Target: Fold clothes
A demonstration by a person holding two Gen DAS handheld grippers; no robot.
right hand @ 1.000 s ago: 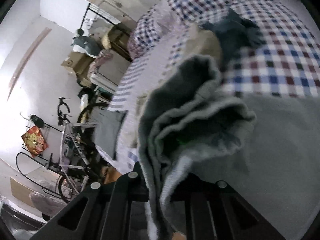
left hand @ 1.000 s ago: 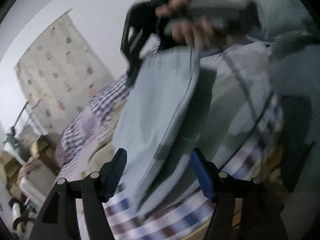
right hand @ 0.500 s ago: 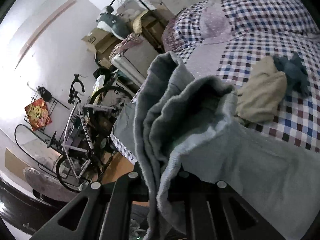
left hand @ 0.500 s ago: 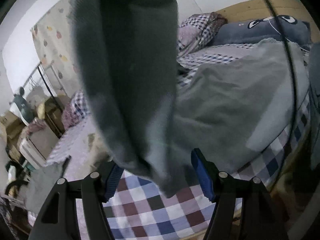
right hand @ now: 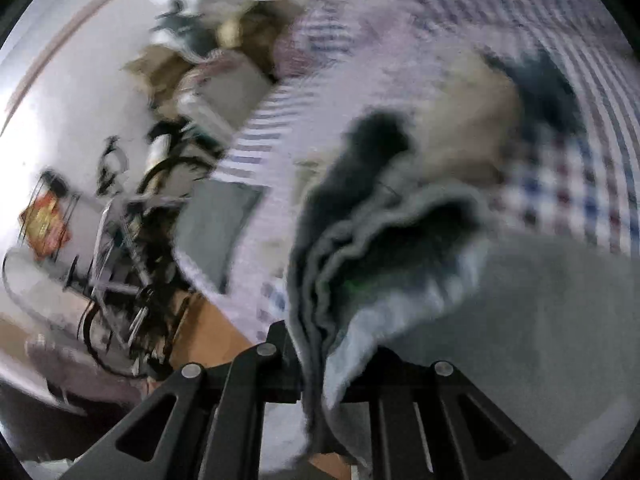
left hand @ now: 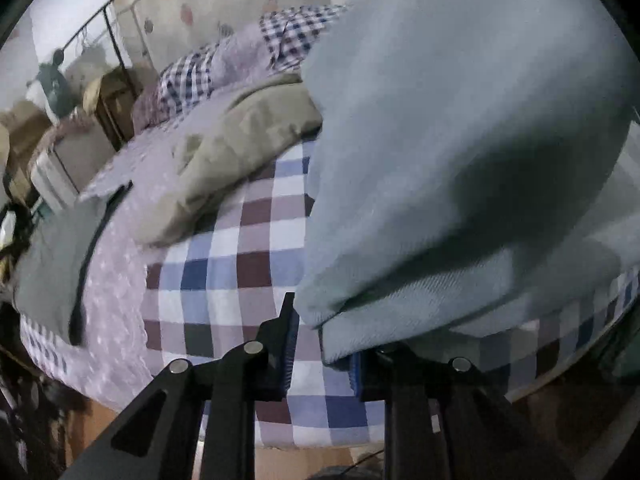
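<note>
A pale grey garment point(left hand: 460, 140) fills the right half of the left wrist view and hangs over the checked bed sheet point(left hand: 240, 272). Its lower hem rests against the right pad of my left gripper point(left hand: 322, 352). The jaws stand narrow, and a strip of sheet shows between the hem and the left pad. In the blurred right wrist view, my right gripper point(right hand: 332, 348) is shut on a bunched fold of the same grey garment point(right hand: 380, 248), which spreads to the right over the bed.
A beige garment point(left hand: 240, 152) lies crumpled further up the bed, with a dark blue one point(right hand: 548, 92) beside it. A flat grey piece point(left hand: 44, 256) lies at the bed's left edge. Beyond that edge stand a bicycle point(right hand: 120, 240) and stacked boxes point(left hand: 60, 160).
My left gripper's jaws have narrowed around the garment's hem, and it has dropped toward the bed. The right gripper keeps its hold and swings fast, blurring its view.
</note>
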